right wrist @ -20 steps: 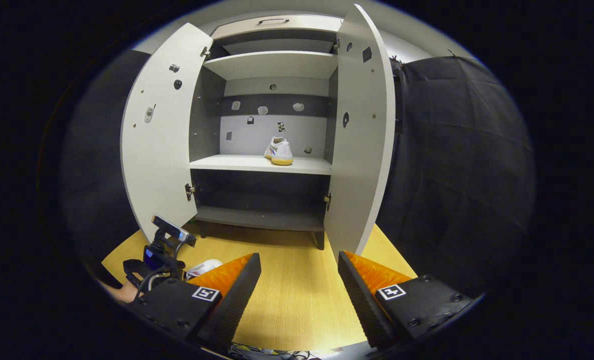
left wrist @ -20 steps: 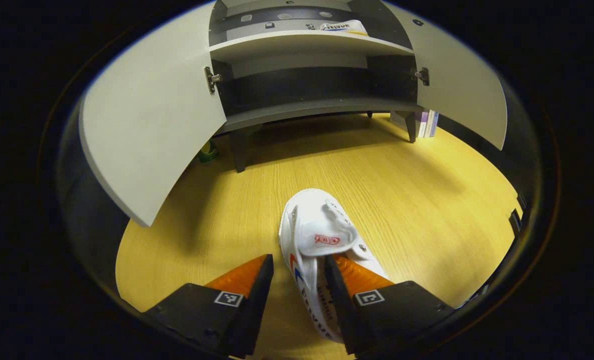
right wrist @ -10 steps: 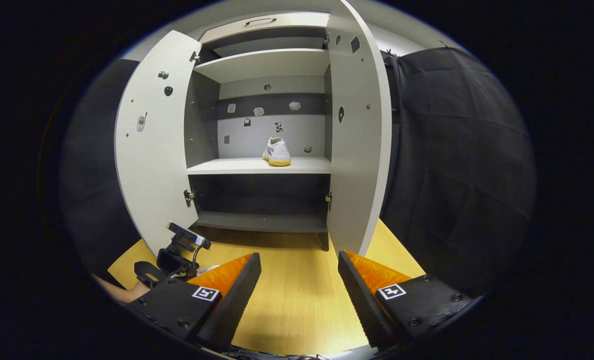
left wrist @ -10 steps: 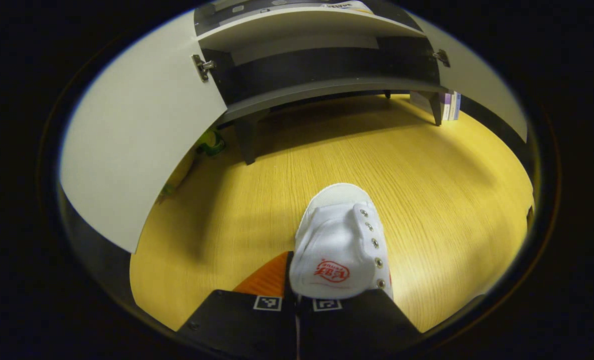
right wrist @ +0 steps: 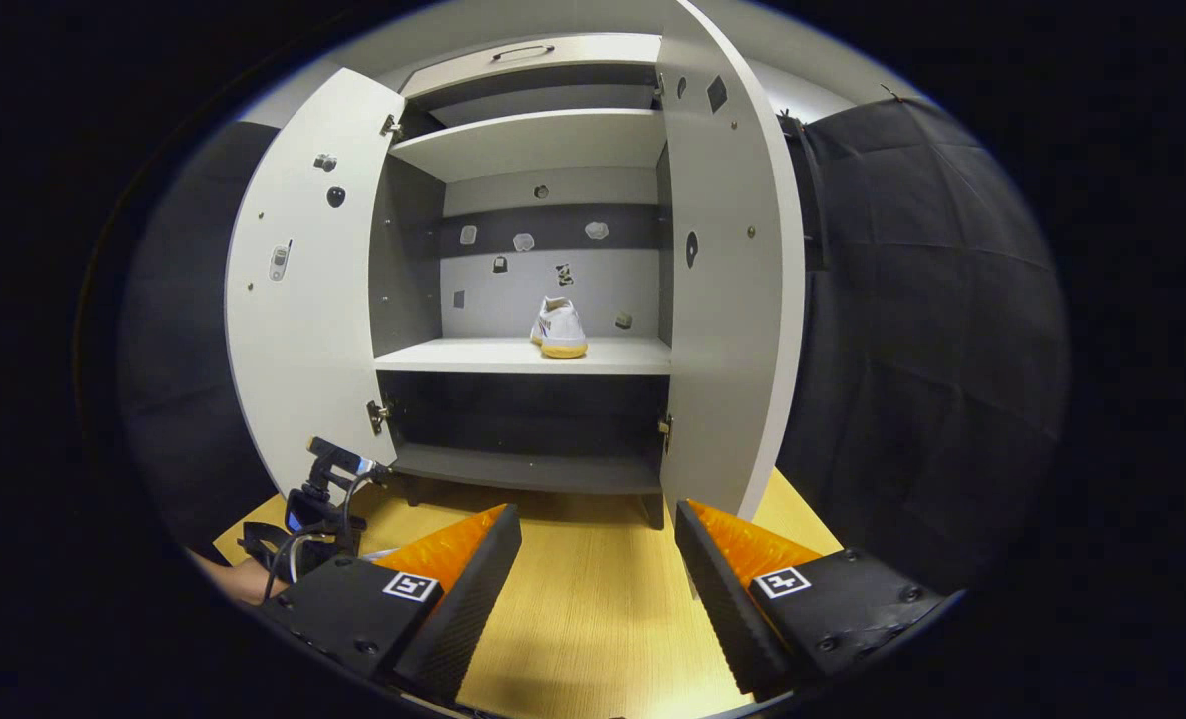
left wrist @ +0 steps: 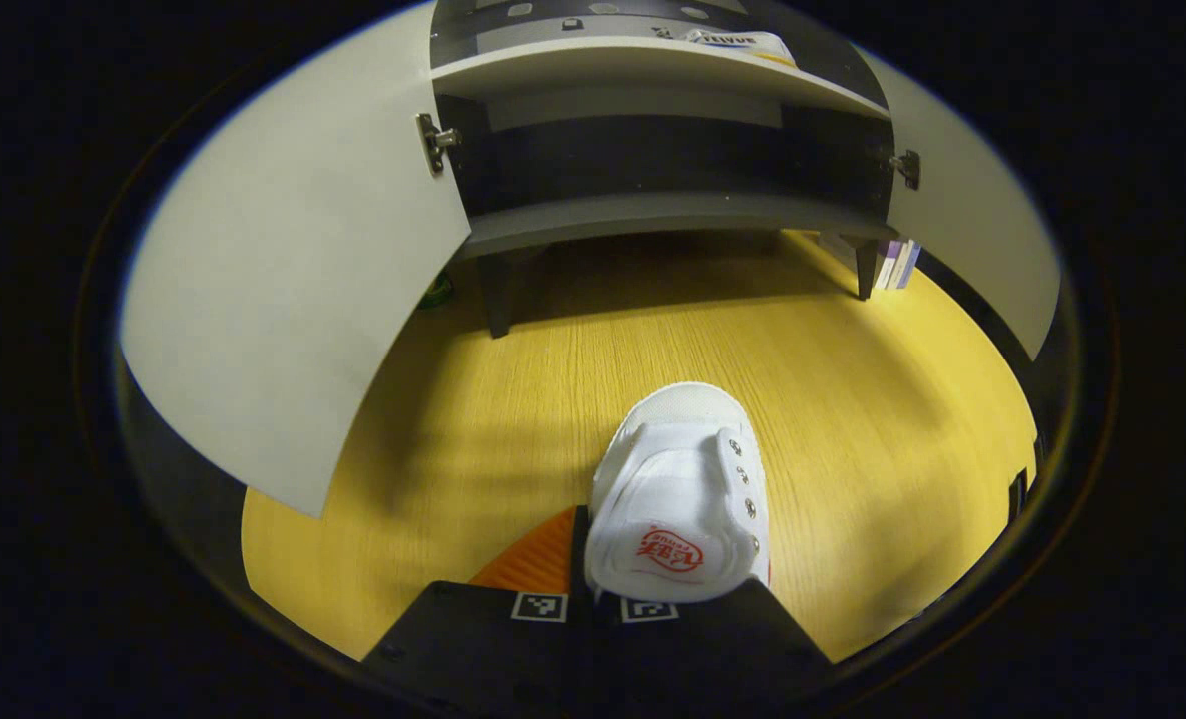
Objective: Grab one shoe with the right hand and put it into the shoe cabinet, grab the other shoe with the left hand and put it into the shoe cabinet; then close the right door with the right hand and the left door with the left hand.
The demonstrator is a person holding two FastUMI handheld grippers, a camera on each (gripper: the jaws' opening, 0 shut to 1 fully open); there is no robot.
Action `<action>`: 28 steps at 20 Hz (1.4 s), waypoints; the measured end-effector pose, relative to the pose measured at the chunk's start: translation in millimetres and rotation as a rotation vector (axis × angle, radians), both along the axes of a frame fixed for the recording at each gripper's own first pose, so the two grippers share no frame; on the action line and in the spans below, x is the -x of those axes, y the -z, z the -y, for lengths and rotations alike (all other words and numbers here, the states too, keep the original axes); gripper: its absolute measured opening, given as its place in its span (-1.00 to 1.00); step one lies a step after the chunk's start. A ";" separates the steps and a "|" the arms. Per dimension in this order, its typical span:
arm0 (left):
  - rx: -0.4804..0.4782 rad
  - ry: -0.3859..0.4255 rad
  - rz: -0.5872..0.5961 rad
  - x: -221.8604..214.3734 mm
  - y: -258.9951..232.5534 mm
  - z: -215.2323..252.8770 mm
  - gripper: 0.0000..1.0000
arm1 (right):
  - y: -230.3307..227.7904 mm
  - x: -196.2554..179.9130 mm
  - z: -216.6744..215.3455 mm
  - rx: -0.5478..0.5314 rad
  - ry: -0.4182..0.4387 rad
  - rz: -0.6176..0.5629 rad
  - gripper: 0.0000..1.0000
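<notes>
We see a white shoe (left wrist: 681, 499) of matt woven canvas with small shiny metal eyelets and a smooth rubbery toe cap, pinched in the left claw (left wrist: 593, 599). Under it the floor (left wrist: 853, 419) is yellow wood-grain laminate, slightly glossy. Ahead of the right claw (right wrist: 598, 579) the shoe cabinet (right wrist: 543, 355) looks like smooth matt board, light grey, with darker grey matt panels inside; its left door (right wrist: 298, 300) and right door (right wrist: 728, 300) share that flat finish, with shiny metal hinges. The second shoe (right wrist: 561, 328) on the shelf is white with a tan rubbery sole. Right of the right claw hangs matt black creased cloth (right wrist: 912, 330). The right claw's inner finger (right wrist: 453, 609) faces look finely textured.
</notes>
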State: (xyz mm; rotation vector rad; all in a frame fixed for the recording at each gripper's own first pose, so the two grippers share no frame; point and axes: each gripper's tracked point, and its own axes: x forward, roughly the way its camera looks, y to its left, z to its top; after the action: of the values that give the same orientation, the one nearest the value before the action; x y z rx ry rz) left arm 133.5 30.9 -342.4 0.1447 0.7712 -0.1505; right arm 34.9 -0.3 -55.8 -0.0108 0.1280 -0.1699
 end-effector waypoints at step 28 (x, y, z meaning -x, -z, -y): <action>0.054 -0.078 0.374 -279.7 -362.5 38.9 -0.92 | -15.7 19.7 28.2 -0.016 -0.031 0.023 0.97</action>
State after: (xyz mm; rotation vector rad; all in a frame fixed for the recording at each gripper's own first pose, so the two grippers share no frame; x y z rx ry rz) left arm 413.2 -7.9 20.1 0.0877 0.3989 -0.0669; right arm 15.3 -28.5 -40.2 0.0054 0.1064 -0.1382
